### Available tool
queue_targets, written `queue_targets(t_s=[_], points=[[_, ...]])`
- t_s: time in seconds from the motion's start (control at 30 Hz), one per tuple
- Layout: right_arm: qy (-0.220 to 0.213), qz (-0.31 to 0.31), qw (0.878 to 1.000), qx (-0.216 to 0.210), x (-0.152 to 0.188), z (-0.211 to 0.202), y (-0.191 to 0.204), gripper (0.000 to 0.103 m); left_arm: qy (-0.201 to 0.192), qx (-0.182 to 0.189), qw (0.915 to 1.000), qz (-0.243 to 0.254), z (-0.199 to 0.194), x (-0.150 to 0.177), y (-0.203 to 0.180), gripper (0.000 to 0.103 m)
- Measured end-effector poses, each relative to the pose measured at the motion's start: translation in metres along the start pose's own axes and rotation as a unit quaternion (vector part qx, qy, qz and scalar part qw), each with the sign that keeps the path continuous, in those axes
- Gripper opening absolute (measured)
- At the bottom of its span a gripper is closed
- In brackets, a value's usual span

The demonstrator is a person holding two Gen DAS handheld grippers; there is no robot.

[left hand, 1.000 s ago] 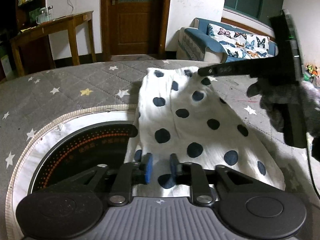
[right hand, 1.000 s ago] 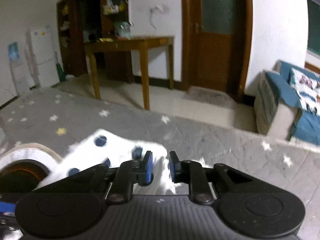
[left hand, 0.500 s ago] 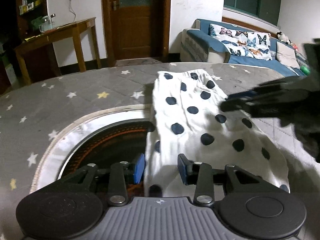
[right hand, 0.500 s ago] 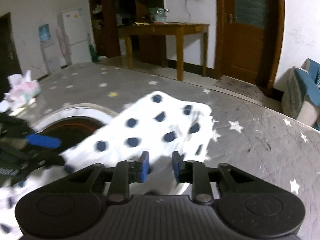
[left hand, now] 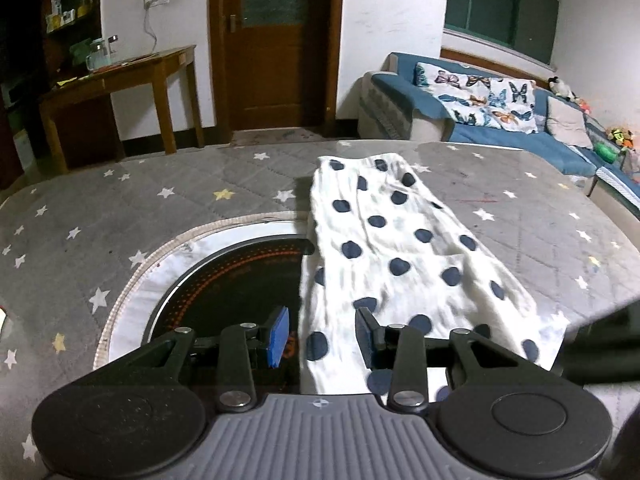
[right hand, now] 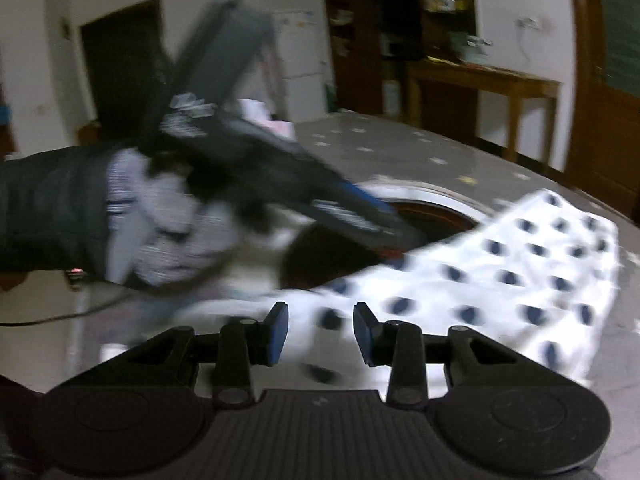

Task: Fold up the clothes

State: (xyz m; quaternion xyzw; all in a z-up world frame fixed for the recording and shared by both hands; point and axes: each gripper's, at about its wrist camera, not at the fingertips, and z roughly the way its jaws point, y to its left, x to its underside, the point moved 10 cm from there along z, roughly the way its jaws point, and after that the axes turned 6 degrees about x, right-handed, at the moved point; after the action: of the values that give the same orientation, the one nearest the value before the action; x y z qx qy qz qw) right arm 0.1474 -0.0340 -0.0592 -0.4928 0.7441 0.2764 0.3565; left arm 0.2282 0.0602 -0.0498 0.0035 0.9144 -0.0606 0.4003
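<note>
- left gripper (left hand: 322, 334): jaws apart, blue pads visible, nothing pinched; the near edge of the cloth lies under the gap, pads not pressing it
- right gripper (right hand: 321, 330): jaws parted, blurred frame; cloth sits below and beyond the gap, no pad seems to press on it, hard to be sure with the smear
- polka-dot cloth (left hand: 400, 264): white with dark blue dots, lies flat-ish on the grey star-print cover (left hand: 120, 208), running from near the left gripper to the far middle; folded layer shows on its near right part, a few creases
- cloth's left edge overlaps the round black cooktop (left hand: 240, 280), which has an orange dotted ring and a white rim, set in a round cut-out in the cover
- right wrist view: the left gripper (right hand: 360, 216) comes in from the left, held by a hand (right hand: 168, 224) in a light striped glove with dark sleeve behind; its tip is over the cooktop by the cloth's edge
- left wrist view, right edge: dark blurred shape, probably the other tool
- far: wooden side table (left hand: 120, 80) left, brown door (left hand: 276, 40) middle, blue sofa (left hand: 500, 120) with butterfly throw right
</note>
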Motion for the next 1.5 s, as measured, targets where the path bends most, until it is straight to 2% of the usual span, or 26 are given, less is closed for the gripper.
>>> queue_targets(t_s=[0.1, 0.17, 0.33, 0.43, 0.53, 0.73, 0.9, 1.0, 1.17, 1.37, 1.5], points=[[-0.009, -0.008, 1.000, -0.013, 0.001, 0.008, 0.026, 0.035, 0.002, 0.014, 0.9999, 0.007, -0.002, 0.005, -0.011, 0.040], [0.000, -0.002, 1.000, -0.024, 0.008, 0.016, 0.040, 0.035, 0.006, 0.022, 0.9997, 0.009, -0.002, 0.011, -0.017, 0.040], [0.015, -0.036, 0.999, 0.004, 0.028, 0.028, 0.062, 0.037, 0.019, 0.041, 0.9990, 0.003, 0.003, 0.027, -0.027, 0.040], [0.011, -0.046, 0.999, 0.018, 0.027, 0.024, 0.069, 0.037, 0.026, 0.048, 0.9985, 0.002, 0.006, 0.036, -0.029, 0.040], [0.003, -0.034, 0.999, 0.020, 0.020, 0.016, 0.070, 0.038, 0.030, 0.052, 0.9982, -0.003, 0.008, 0.043, -0.029, 0.040], [0.022, -0.023, 0.999, 0.033, 0.028, 0.021, 0.078, 0.038, 0.030, 0.055, 0.9980, -0.014, 0.009, 0.051, -0.025, 0.040], [0.005, -0.006, 0.999, 0.045, 0.022, -0.008, 0.072, 0.038, 0.023, 0.061, 0.9977, -0.020, 0.004, 0.054, -0.021, 0.041], [0.008, 0.014, 0.998, 0.058, 0.031, -0.021, 0.065, 0.038, 0.015, 0.062, 0.9976, -0.026, 0.002, 0.056, -0.019, 0.041], [0.029, 0.034, 0.997, 0.068, 0.059, -0.027, 0.058, 0.038, 0.006, 0.057, 0.9983, -0.012, 0.001, 0.058, -0.022, 0.045], [0.004, 0.044, 0.996, 0.080, 0.050, -0.045, 0.054, 0.043, -0.004, 0.052, 0.9986, -0.004, 0.001, 0.061, -0.026, 0.050], [0.027, 0.060, 0.994, 0.082, 0.068, -0.037, 0.049, 0.043, -0.012, 0.048, 0.9988, 0.003, 0.001, 0.063, -0.027, 0.056]])
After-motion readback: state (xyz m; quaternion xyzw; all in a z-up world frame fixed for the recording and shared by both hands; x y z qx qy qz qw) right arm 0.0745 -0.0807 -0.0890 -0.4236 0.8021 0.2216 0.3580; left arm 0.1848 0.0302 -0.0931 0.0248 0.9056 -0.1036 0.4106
